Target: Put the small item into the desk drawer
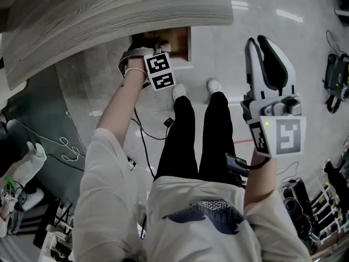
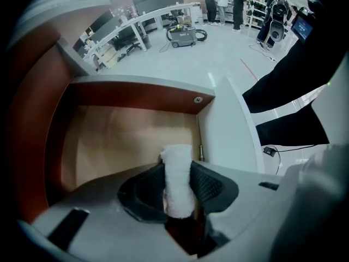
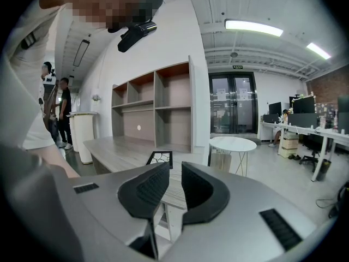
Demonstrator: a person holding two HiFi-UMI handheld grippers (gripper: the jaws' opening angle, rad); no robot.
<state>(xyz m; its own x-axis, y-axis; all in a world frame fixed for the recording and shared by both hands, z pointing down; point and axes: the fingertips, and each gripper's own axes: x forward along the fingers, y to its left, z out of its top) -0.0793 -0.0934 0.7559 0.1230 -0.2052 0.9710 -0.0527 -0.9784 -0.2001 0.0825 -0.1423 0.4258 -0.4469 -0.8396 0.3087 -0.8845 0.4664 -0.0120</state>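
Pale glossy flooring (image 1: 218, 42) is stretching across an open office, with a grey wood-grain desk (image 1: 109, 15) filling the upper left of the head view. The left gripper (image 2: 178, 171) is pointing steeply down and pinching a small white roll (image 2: 175, 156), fuzzy like a wad of cloth or paper, upright between its black ribbed pads (image 2: 210, 184). The jaws are standing fairly wide because the roll is filling the gap.

Directly beyond the roll, the drawer (image 2: 125, 138) is lying open in the middle of the left gripper view, its light wooden floor bare inside reddish-brown walls. So the roll is hanging over the drawer's inside and, as far as I can tell, not yet resting on it. The right gripper (image 3: 175, 174) is idling, raised, at the right of the head view, its jaws showing only a narrow gap with nothing between them.

Judging from this, letting go too high is risking a bounce or a roll toward the drawer's edge, since the thing looks light and round. The fuzzy material may also be clinging to a ribbed pad and coming back out with it. The desk overhang just above the drawer could be knocking the gripper's marker cube (image 1: 158, 72) on withdrawal.

No brand or legible writing is showing. Only black-and-white square codes are appearing on the cubes, plus a dark shirt print (image 1: 204, 214) too distorted to read and a green sign (image 3: 238, 67) over the glass doors (image 3: 233, 102) too small to read.
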